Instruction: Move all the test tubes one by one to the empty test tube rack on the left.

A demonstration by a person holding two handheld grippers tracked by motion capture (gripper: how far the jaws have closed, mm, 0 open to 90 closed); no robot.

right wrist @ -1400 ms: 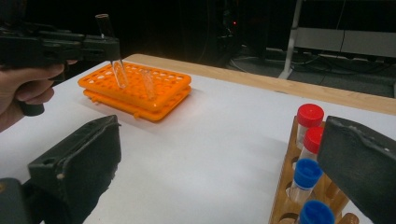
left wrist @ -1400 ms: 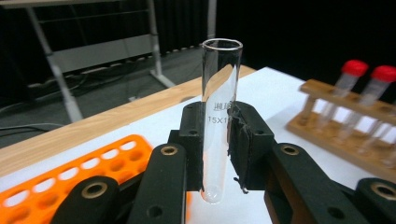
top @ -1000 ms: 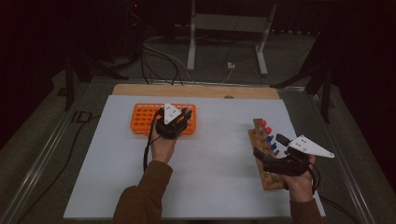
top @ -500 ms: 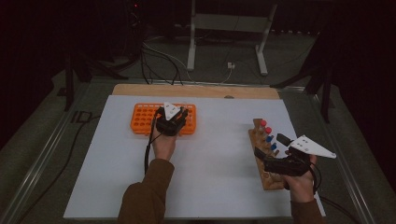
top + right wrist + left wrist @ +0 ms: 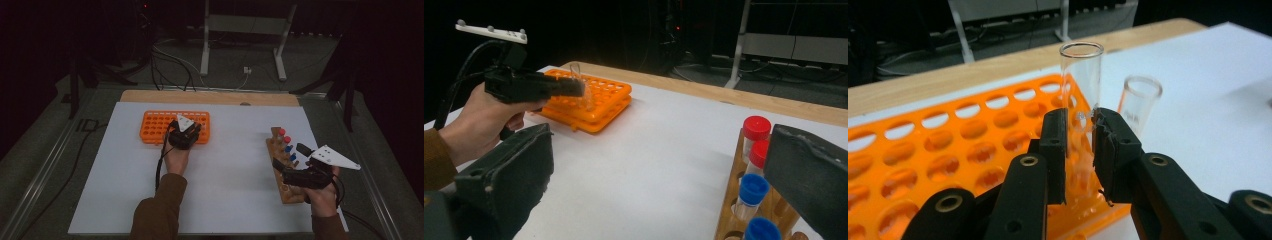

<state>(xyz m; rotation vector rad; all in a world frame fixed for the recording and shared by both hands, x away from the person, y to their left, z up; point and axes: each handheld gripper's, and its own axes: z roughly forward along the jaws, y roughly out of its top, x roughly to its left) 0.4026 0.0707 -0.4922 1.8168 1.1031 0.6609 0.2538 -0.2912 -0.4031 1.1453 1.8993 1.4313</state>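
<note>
An orange tube rack [image 5: 155, 125] lies at the table's back left. My left gripper [image 5: 194, 130] hangs over its right end, shut on a clear glass tube [image 5: 1081, 65] held upright, the tube's lower part down among the rack holes [image 5: 948, 150]. A second clear tube [image 5: 1140, 97] stands just behind it. The right gripper view also shows this gripper [image 5: 574, 87] with its tube [image 5: 578, 75]. My right gripper [image 5: 290, 156] stands open beside a wooden rack [image 5: 278, 150] that holds red-capped [image 5: 756, 127] and blue-capped tubes [image 5: 754, 189]; nothing is between its pads [image 5: 509, 175].
The white sheet [image 5: 225, 170] covers the table between the two racks. A wooden strip [image 5: 210, 97] runs along the far edge. Cables [image 5: 170, 65] and a metal stand [image 5: 240, 30] lie on the floor beyond.
My left gripper has sunk toward the orange rack with the clear tube in it. The right hand has kept still.
</note>
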